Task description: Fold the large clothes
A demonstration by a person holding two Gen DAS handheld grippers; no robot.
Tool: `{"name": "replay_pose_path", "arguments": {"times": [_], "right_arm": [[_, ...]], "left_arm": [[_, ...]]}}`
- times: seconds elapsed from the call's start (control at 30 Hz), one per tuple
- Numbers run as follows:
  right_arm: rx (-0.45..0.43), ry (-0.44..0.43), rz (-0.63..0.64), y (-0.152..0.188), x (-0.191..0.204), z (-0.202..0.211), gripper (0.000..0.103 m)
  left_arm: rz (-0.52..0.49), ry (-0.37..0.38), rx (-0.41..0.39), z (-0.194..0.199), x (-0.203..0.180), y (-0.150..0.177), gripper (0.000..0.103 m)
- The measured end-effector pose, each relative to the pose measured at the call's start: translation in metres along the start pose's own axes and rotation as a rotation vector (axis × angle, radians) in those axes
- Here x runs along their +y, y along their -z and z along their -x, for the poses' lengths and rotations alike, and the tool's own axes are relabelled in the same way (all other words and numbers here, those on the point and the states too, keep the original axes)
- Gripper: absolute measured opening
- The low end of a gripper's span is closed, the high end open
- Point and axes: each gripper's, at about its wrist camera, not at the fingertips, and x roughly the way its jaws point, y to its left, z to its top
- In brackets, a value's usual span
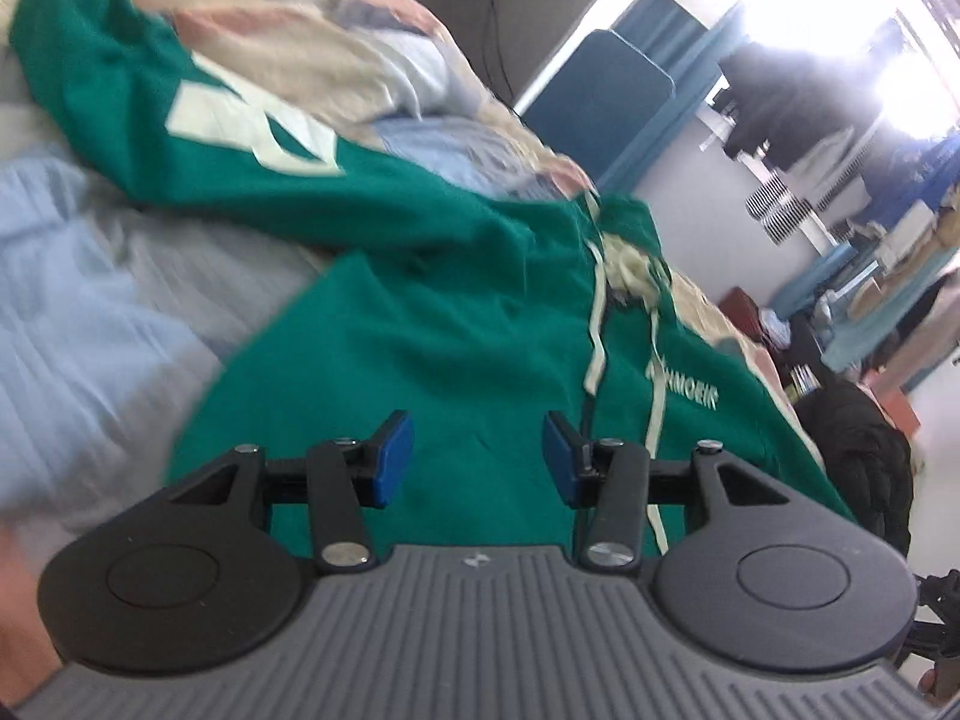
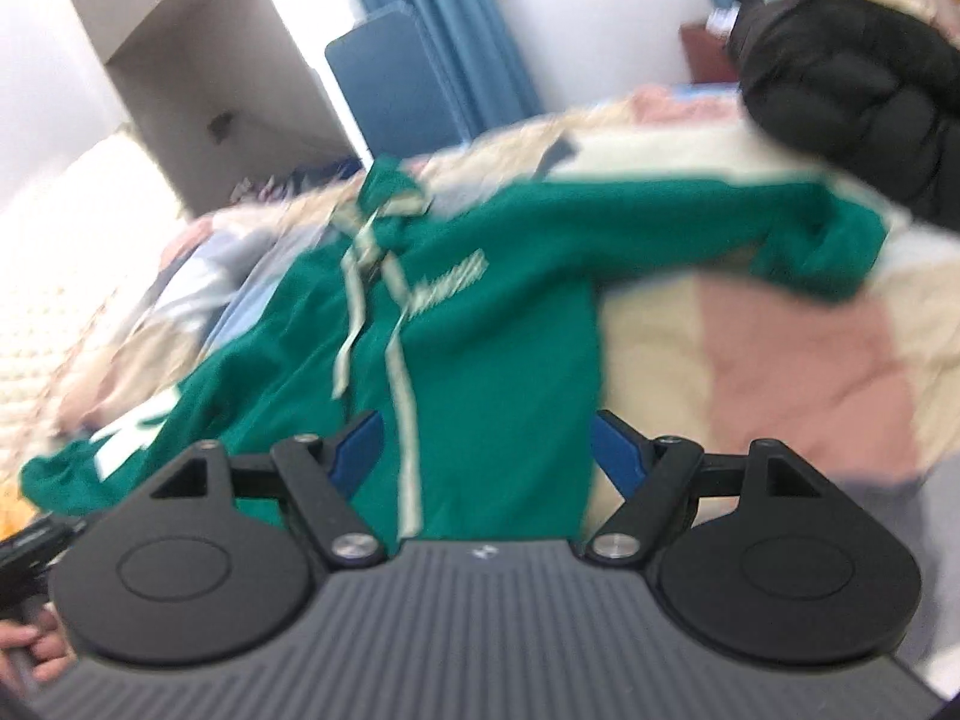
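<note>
both pairs of blue-padded fingers are spread apart with nothing between them. the left gripper (image 1: 478,459) hangs over the lower body of the green hooded sweatshirt with cream drawstrings (image 1: 456,324), its left pad (image 1: 393,459) and right pad (image 1: 561,459) apart with green fabric showing in the gap; whether they touch the cloth cannot be told. the right gripper (image 2: 486,450) hangs over the same sweatshirt (image 2: 492,324) from the near side, one finger (image 2: 360,450) above the green cloth left of a cream drawstring (image 2: 408,420), the other (image 2: 618,456) at the garment's right edge where it meets the pastel patchwork quilt in cream and pink (image 2: 780,360).

the sweatshirt lies spread on the bed, front up, hood at the far end with the drawstrings trailing toward the near side and pale lettering on the chest. one sleeve stretches out to the right in the right wrist view, ending near a black puffy jacket (image 2: 852,84) at the far right. the other sleeve, bearing large cream block shapes (image 1: 252,120), runs off to the far left in the left wrist view, beside pale blue striped bedding (image 1: 90,300). both views are motion-blurred. a blue panel (image 1: 600,96) stands beyond the bed.
</note>
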Motion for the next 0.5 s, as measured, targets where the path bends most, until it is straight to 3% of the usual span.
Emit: {"name": "replay_pose_path", "arguments": {"times": [0.2,0.3,0.37,0.5], "right_arm": [[0.033,0.0,0.04,0.045,0.009,-0.018,0.077],[0.065,0.042,0.061,0.064,0.005,-0.036,0.077],[0.101,0.031,0.038,0.069,0.002,-0.043,0.077],[0.088,0.021,0.032,0.068,0.001,-0.05,0.077]], "left_arm": [[-0.05,-0.068,0.053,-0.024,0.01,0.028,0.054],[-0.074,-0.103,0.055,-0.03,0.019,0.026,0.06],[-0.062,-0.117,0.053,-0.037,0.027,0.023,0.062],[-0.037,-0.185,0.051,-0.051,0.04,0.015,0.062]]}}
